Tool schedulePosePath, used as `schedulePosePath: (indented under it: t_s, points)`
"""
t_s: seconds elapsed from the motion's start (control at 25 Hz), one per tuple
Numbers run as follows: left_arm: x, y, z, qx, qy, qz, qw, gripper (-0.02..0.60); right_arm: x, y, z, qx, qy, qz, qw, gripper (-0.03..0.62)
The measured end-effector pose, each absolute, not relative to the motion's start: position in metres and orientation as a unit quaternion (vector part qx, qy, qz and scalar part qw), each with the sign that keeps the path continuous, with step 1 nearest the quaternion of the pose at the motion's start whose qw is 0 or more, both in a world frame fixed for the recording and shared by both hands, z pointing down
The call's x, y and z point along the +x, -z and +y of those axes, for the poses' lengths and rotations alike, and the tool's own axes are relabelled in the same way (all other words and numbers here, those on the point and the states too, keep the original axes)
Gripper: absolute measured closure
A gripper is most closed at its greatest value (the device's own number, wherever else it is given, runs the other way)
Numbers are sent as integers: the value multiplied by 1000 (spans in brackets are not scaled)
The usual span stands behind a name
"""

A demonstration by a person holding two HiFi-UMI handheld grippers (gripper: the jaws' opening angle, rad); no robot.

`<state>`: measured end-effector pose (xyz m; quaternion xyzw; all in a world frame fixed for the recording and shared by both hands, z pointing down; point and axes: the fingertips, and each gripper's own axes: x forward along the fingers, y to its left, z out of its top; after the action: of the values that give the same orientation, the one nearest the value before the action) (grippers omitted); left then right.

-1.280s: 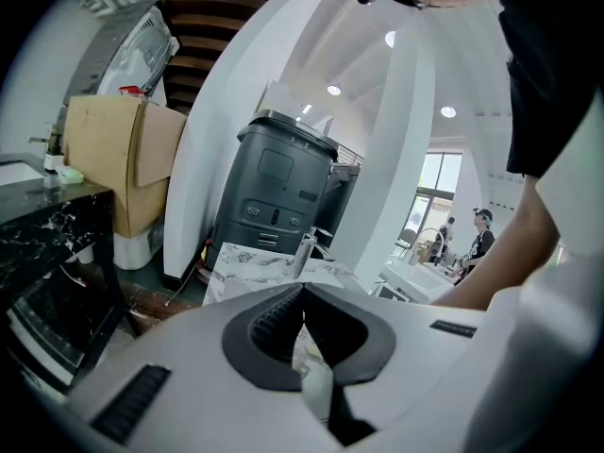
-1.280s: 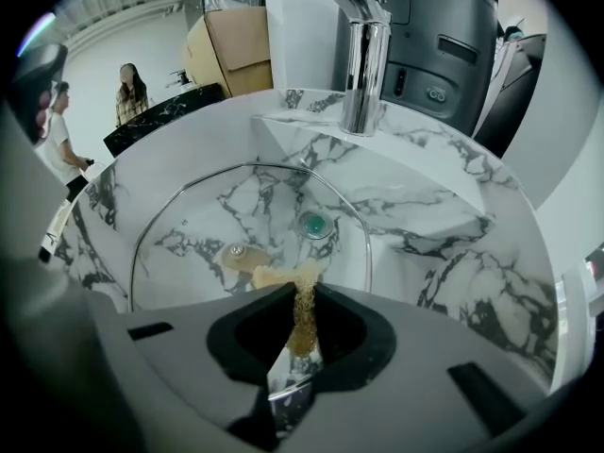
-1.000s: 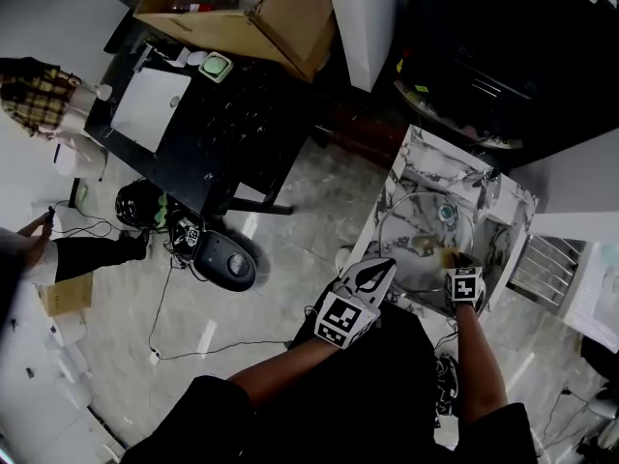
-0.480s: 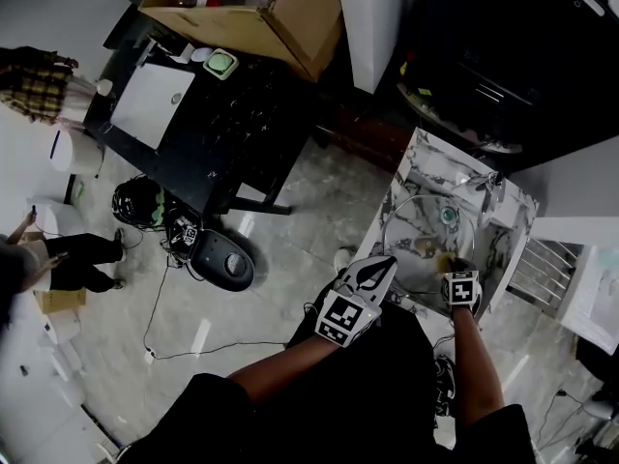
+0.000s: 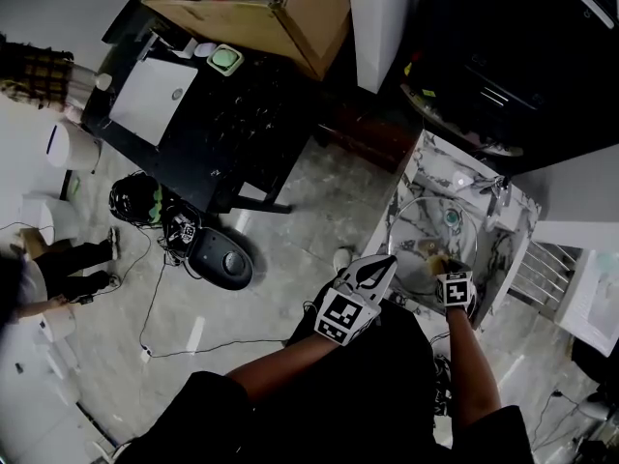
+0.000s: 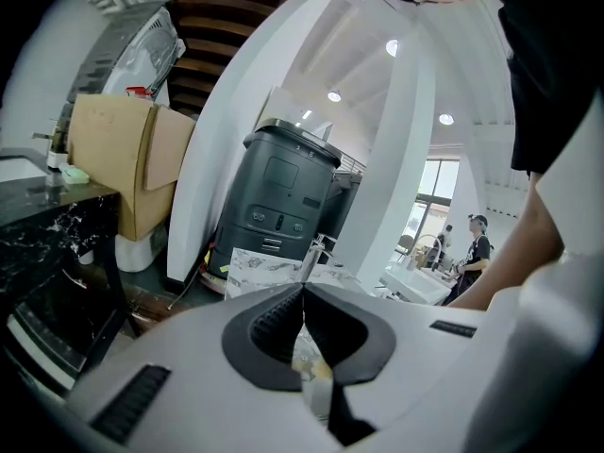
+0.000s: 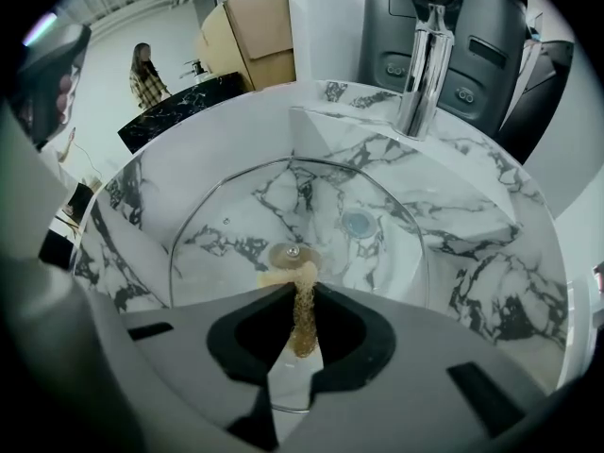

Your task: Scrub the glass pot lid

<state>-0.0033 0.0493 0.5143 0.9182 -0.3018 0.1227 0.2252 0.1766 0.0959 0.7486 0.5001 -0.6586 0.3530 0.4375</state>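
My right gripper [image 7: 304, 287] sits low in the centre of its own view, its fingers [image 7: 344, 333] closed narrow on a tan scrubbing sponge [image 7: 302, 324]. The sponge's top end touches the glass pot lid [image 7: 283, 201] right at its metal knob [image 7: 291, 251].

The lid lies tilted inside the marble sink [image 7: 179, 168], filling most of the bowl, with the drain [image 7: 359, 223] showing through the glass to the right of the knob. A chrome faucet [image 7: 423, 64] stands at the back rim, top centre-right of that view.

My left gripper [image 6: 304, 289] has its fingers pressed together, tips meeting. I see nothing pinched between them, though a thin glass edge would be hard to make out. In the head view it sits at the sink's near left edge, just beside the lid's rim; I cannot tell whether they touch.

A cardboard box [image 5: 261, 8] rests on the black table [image 5: 222, 114] at upper left.
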Motion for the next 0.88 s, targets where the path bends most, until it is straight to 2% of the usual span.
schedulePosePath:
  t_s: [0.88]
  points:
    - [-22,-518,17,922,-115,-271,253,565,115,-752,76,461,-361,-673,452,530]
